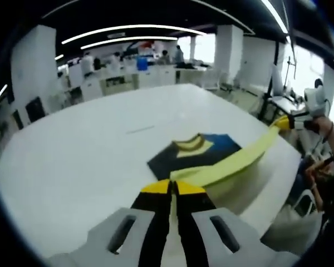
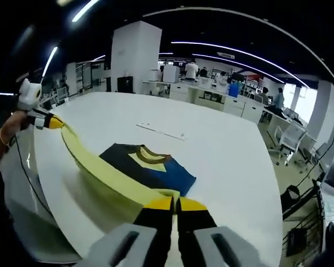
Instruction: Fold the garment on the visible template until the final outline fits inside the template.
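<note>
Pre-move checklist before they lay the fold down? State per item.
1. Left claw shut on the yellow hem: ok.
2. Right claw shut on the hem's other end: ok.
3. Hem taut between the claws, lifted off the table: ok.
4. Collar end of the shirt lying flat on the table: ok.
5. Shirt whole inside both views: ok.
6. Template outline under the shirt: cannot tell, no outline can be made out.
</note>
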A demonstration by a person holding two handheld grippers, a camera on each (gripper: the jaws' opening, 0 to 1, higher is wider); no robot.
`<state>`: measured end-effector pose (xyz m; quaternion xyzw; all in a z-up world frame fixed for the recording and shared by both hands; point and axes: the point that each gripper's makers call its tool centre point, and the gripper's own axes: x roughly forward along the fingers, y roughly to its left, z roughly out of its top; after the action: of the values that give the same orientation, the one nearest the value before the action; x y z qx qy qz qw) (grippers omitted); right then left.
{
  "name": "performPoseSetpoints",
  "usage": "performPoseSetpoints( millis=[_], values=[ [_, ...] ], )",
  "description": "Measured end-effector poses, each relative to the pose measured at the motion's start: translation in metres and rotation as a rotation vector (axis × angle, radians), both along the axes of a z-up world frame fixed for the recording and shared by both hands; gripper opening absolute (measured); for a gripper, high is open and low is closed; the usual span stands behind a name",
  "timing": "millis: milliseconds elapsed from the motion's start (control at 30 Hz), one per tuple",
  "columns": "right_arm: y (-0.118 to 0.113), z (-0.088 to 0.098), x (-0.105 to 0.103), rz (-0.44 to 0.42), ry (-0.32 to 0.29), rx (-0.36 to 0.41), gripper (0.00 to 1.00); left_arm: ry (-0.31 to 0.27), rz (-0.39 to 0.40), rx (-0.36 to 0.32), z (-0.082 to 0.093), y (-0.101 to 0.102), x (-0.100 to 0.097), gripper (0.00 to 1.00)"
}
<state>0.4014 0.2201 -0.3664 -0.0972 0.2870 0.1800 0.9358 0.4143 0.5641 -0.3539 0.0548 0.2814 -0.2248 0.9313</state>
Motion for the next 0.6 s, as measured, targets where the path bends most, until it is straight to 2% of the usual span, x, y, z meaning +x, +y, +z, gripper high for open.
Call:
performPoseSetpoints(
  millis=[167, 533, 600],
  values=[
    [-0.002, 0.004, 0.017, -0.006, -0.029, -0.003, 0.00, -0.022, 0.007, 0.001, 0.005, -0.002, 0.016, 0.00],
    [-0.002, 0.010, 0.056, -0.020, -0.064, 0.031, 0.00, -0.047, 0.058, -0.018, 0.006, 0.001, 0.051, 0.00],
    [-0.002, 0.009, 0.065, -0.027, -0.072, 0.032, 0.00, -0.073, 0.066, -0.035, 0.009, 0.000, 0.060, 0.00]
  ],
)
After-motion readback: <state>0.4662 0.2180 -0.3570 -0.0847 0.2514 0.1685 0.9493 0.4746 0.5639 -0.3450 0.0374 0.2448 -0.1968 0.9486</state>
